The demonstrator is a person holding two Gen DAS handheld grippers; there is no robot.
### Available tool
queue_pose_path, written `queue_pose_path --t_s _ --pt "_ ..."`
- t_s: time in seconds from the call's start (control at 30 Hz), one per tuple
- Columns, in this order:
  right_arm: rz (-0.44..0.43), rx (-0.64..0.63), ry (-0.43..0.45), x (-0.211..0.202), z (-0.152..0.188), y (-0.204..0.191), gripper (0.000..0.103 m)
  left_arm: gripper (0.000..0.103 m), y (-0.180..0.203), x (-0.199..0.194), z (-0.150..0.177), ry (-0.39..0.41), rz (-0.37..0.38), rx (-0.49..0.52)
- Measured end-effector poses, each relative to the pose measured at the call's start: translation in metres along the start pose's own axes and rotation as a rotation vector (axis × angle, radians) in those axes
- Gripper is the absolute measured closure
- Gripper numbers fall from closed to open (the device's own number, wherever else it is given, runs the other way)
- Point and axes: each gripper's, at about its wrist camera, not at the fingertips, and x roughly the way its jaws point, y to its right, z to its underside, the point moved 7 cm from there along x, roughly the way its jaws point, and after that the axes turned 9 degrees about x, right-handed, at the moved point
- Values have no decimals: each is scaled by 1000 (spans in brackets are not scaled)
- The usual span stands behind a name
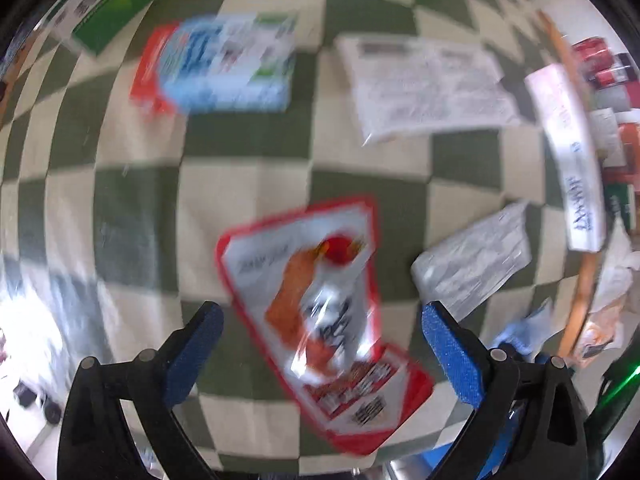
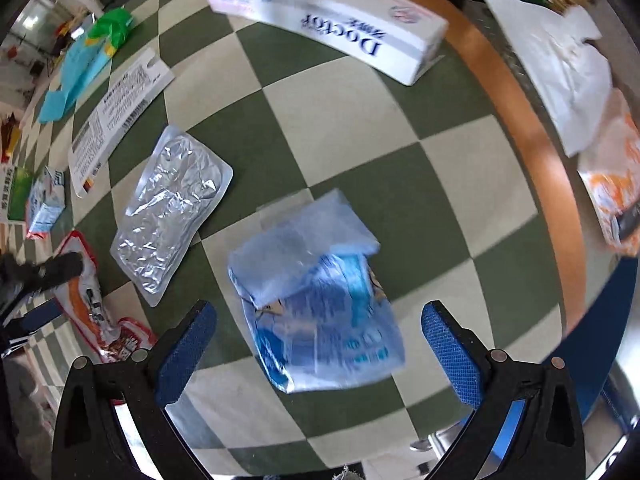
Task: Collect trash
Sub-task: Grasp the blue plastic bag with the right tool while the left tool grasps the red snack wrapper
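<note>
Trash lies scattered on a green-and-cream checkered cloth [image 1: 248, 148]. My left gripper [image 1: 320, 354] is open, with a red-edged snack wrapper [image 1: 320, 312] lying between its fingers on the cloth. My right gripper [image 2: 320, 350] is open over a crumpled blue plastic wrapper [image 2: 316, 304] that lies between its fingers. A silver foil pouch [image 2: 168, 216] lies to the left of the blue wrapper; it also shows in the left wrist view [image 1: 476, 264]. The left gripper's finger [image 2: 52, 270] shows at the left edge of the right wrist view, over the red-edged wrapper [image 2: 88, 312].
A long white "Doctor" box [image 2: 328, 20] lies at the back by a round orange-rimmed tray [image 2: 532, 128] that holds white and orange wrappers. A printed white card [image 2: 116, 116], a blue-and-white carton [image 1: 228, 64], cyan [image 2: 76, 76] and green [image 2: 112, 26] packets lie farther left.
</note>
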Motion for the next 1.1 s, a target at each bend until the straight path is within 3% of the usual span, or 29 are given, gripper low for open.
queue_pose_path --t_s 0.07,0.17,0.2,0.23,0.27,0.3,0.43,0.5,0.6,0.73,0.83,0.97,1.1 --pt "8 -13 2 6 -2 -3 1 2 2 11 11 -40 36 -58" --pt "24 -34 24 9 -2 -5 23 3 2 25 18 -71 57 -128" --pt "25 -36 25 10 -2 -3 25 9 3 23 17 -50 41 -124" --pt "17 -33 25 11 -1 -3 28 14 6 20 14 -30 15 -102" --pt "16 -33 28 10 0 -2 32 28 9 17 11 -10 -24 -62" --pt "21 -37 31 9 2 1 36 34 12 15 8 -1 -56 -21" --pt "11 -36 37 6 7 8 50 43 26 10 2 28 -79 99" --pt "12 -36 40 5 10 11 60 54 31 4 2 49 -105 141" --pt "-3 -26 41 3 17 13 73 56 36 2 4 56 -118 173" --pt "-14 -29 27 5 23 11 76 39 25 17 6 21 -154 220" --pt "-10 -32 18 7 25 13 75 42 31 21 7 48 -173 256" --pt "-9 -34 17 9 27 14 75 59 42 14 15 66 -143 246" --pt "-30 -26 15 15 11 5 77 62 47 11 18 66 -143 258"
